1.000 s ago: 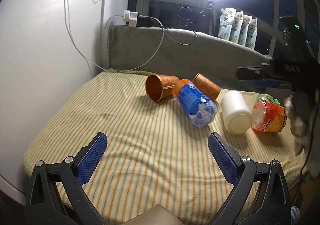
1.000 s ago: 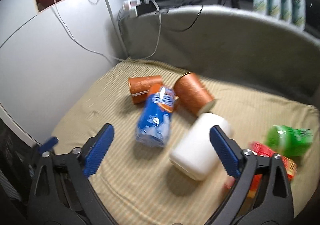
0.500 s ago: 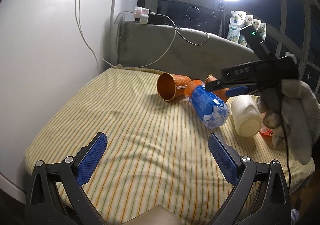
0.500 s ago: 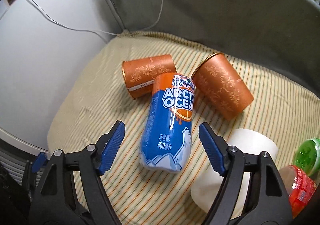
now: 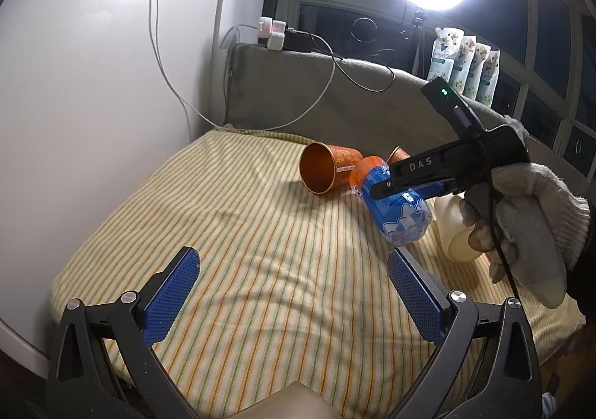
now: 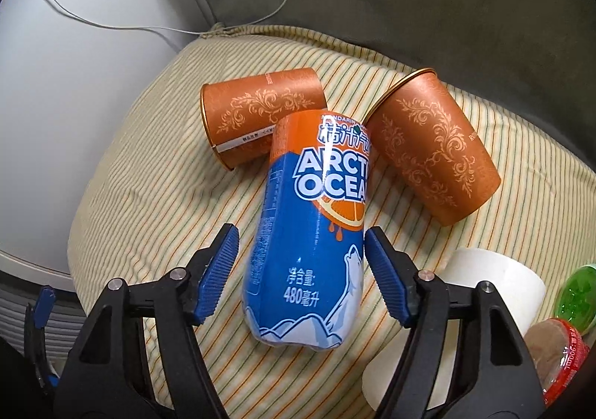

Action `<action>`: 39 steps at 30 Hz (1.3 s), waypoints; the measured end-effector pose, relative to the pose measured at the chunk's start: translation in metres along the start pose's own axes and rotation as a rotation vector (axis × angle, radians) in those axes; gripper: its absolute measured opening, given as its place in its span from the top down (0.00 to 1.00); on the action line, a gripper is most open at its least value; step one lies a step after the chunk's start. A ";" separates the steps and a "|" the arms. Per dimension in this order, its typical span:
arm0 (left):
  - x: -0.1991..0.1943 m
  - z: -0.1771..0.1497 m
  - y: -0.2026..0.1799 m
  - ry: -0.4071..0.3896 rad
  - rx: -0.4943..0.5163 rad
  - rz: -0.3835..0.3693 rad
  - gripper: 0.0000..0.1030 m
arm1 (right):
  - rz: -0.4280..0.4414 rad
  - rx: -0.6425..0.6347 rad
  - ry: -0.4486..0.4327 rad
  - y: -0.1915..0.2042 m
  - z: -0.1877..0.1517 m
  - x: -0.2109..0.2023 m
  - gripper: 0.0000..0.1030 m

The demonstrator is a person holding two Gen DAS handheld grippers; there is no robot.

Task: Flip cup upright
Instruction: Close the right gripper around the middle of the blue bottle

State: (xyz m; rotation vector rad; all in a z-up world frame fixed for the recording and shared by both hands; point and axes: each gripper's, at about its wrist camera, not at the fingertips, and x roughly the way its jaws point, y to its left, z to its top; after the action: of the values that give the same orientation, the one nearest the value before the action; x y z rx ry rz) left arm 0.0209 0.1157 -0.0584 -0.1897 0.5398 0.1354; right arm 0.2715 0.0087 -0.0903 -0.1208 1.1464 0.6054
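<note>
Right wrist view, left to right: one orange cup (image 6: 260, 113) lies on its side on the striped cushion (image 6: 156, 165), a blue bottle (image 6: 313, 232) rests against it, then a second orange cup (image 6: 432, 147), also tipped. The right gripper (image 6: 301, 266) has its fingers spread either side of the bottle, touching nothing; the left gripper (image 5: 292, 292) hangs open too. Both cups look light, thin-walled and easily dented, so a gentle pinch across the rim seems wisest.

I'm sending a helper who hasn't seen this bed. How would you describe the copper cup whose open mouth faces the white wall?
On the striped bedcover, find the blue Arctic Ocean bottle lying between the open right gripper fingers. Two copper cups lie beyond its orange top. Yours is the left cup, with a white label strip; the right cup has none showing.
</note>
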 end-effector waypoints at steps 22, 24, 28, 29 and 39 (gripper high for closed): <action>-0.011 0.002 0.001 -0.020 0.005 0.007 0.02 | 0.141 0.048 -0.008 0.002 -0.036 -0.042 0.37; -0.011 0.003 0.000 -0.019 0.007 0.006 0.02 | 0.158 0.056 -0.005 0.002 -0.044 -0.048 0.37; -0.008 0.006 -0.005 -0.006 0.009 -0.003 0.02 | 0.188 0.089 -0.002 0.000 -0.063 -0.057 0.37; -0.007 0.006 -0.006 -0.001 0.009 -0.006 0.02 | 0.203 0.104 0.002 -0.001 -0.068 -0.057 0.37; 0.014 -0.001 -0.005 0.156 -0.079 -0.109 0.03 | 0.279 0.190 0.037 -0.008 -0.109 -0.055 0.37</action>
State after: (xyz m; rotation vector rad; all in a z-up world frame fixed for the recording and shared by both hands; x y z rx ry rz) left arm 0.0327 0.1119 -0.0657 -0.3076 0.6787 0.0356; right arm 0.1716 -0.0623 -0.0903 0.1941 1.2610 0.7383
